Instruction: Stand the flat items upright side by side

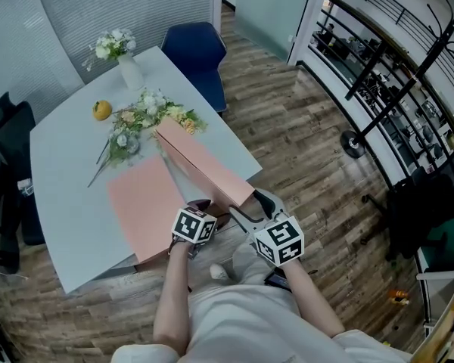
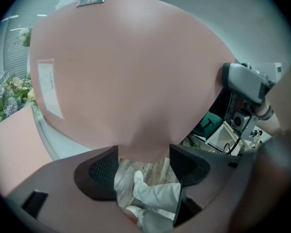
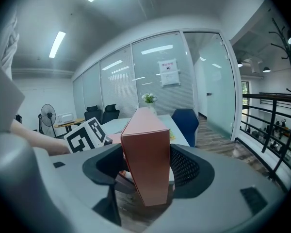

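Observation:
Two flat pink boxes are on the white table (image 1: 64, 180). One pink box (image 1: 145, 204) lies flat at the near left. The other pink box (image 1: 204, 163) stands tilted on its long edge, its near end past the table's edge. My right gripper (image 1: 250, 204) is shut on that near end, and the narrow end face (image 3: 146, 154) fills the gap between its pads. My left gripper (image 1: 200, 209) sits at the box's left underside. There the broad face (image 2: 131, 72) looms over it. Its jaws (image 2: 143, 166) stand wide apart, with floor showing between them.
A vase of white flowers (image 1: 125, 63), a yellow fruit (image 1: 101, 110) and a loose bunch of flowers (image 1: 147, 119) lie at the table's far side. A blue chair (image 1: 197, 51) stands behind it, a black chair (image 1: 11, 127) at left, and a black railing (image 1: 393, 59) at right.

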A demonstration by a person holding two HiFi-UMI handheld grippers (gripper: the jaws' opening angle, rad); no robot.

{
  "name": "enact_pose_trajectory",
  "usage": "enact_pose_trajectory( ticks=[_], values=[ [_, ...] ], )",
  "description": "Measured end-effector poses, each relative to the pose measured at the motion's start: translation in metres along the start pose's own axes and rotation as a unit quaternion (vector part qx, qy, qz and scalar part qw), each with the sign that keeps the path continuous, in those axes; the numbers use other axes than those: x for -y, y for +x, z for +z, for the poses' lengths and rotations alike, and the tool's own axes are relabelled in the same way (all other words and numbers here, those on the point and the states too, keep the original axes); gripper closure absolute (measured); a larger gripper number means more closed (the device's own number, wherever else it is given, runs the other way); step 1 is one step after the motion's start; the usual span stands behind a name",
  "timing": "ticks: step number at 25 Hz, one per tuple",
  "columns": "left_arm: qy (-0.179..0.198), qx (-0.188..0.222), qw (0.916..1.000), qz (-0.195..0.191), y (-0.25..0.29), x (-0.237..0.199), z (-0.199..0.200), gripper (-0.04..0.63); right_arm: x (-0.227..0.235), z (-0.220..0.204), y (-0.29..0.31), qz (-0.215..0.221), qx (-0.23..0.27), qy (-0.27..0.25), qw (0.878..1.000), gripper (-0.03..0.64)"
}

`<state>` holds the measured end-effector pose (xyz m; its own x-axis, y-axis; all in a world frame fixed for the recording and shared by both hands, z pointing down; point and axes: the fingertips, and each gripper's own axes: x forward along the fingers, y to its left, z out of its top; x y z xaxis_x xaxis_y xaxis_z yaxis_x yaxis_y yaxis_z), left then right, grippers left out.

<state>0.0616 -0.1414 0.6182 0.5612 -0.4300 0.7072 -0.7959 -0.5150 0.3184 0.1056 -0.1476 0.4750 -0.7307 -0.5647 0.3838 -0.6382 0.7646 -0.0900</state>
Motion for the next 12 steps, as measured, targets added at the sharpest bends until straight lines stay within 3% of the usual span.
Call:
enact_pose_trajectory(
  ticks=[12],
  values=[
    [-0.014, 0.05, 0.9986, 0.005, -0.031, -0.008, 0.019, 0.275, -0.006, 0.03, -0.021, 0.02, 0.006, -0.023, 1.0, 0.305]
  ],
)
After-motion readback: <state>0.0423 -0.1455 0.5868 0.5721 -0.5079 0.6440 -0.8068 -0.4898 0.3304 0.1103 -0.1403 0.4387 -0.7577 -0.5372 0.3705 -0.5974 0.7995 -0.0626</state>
